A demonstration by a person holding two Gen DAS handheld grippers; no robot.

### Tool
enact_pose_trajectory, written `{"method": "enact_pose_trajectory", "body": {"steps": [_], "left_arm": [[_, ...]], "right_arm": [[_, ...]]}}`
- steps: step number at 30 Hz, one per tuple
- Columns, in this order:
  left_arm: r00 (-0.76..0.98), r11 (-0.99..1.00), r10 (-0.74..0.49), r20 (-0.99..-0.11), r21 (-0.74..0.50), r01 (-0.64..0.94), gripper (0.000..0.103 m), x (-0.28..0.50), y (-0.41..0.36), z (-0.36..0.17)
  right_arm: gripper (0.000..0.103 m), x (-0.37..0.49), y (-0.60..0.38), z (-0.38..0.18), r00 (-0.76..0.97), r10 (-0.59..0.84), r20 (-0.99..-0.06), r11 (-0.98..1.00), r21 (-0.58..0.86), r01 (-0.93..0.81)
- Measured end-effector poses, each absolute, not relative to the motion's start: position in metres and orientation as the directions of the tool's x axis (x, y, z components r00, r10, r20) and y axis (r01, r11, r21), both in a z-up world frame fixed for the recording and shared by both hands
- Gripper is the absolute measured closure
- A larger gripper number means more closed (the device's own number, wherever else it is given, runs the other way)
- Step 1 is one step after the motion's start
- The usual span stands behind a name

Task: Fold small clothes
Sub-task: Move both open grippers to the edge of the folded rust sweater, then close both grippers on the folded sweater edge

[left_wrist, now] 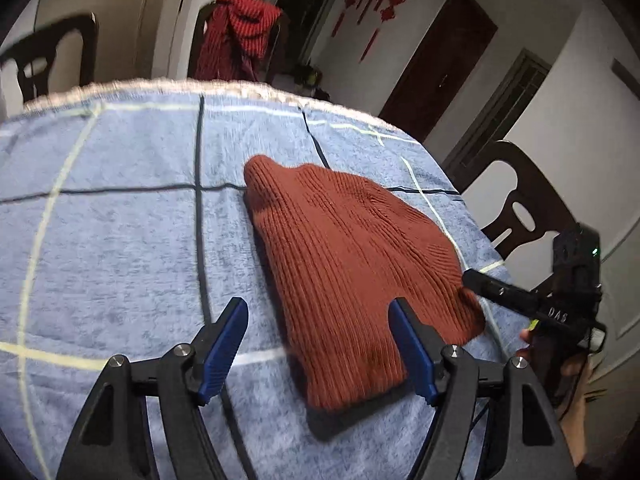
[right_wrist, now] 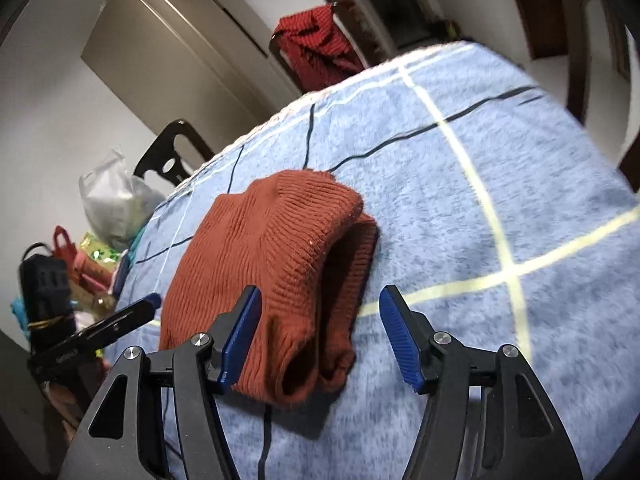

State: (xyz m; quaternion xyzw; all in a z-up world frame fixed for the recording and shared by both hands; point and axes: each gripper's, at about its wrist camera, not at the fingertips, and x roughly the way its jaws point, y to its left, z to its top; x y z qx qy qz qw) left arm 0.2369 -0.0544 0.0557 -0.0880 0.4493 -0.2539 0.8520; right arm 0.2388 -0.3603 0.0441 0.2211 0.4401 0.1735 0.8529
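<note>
At frame centre, rust knit garment (left_wrist: 352,276) lies folded on blue checked cloth (left_wrist: 120,240). Left gripper (left_wrist: 320,344) and right gripper (right_wrist: 320,332), lower frame, stand spread, pinching nothing.

One rust knit garment (left_wrist: 352,264) lies on one blue checked cloth (left_wrist: 120,240); two grippers, three dark chairs, one red scarf (left_wrist: 240,32).

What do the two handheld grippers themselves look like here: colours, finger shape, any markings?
Both match: the left gripper and right gripper have black, angular cut-out frames with silver pivot bolts and ribbed blue pads. Seen from the left wrist view, the right gripper's body carries white lettering, a small green light and a dark cable.
</note>
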Motion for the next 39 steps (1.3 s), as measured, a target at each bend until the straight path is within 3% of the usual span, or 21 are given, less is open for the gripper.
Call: {"method": "enact_pose_trajectory", "body": {"steps": [12,21,39], "left_arm": [[0.337,0.813,-0.580,-0.741,-0.506,0.287,0.028,0.279,-0.062,0.029],[0.275,0.776,-0.630,-0.726,-0.577,0.254,0.028,0.288,-0.063,0.018],[0.271,0.772,-0.635,-0.724,-0.579,0.262,0.028,0.293,-0.072,0.014]], "right_arm": [[0.041,0.276,-0.368,0.019,0.466,0.619,-0.632,0.733,0.678,-0.054],[0.041,0.285,-0.360,0.020,0.436,0.631,-0.642,0.738,0.670,-0.082],[0.041,0.293,-0.345,0.020,0.407,0.633,-0.658,0.751,0.650,-0.116]]}}
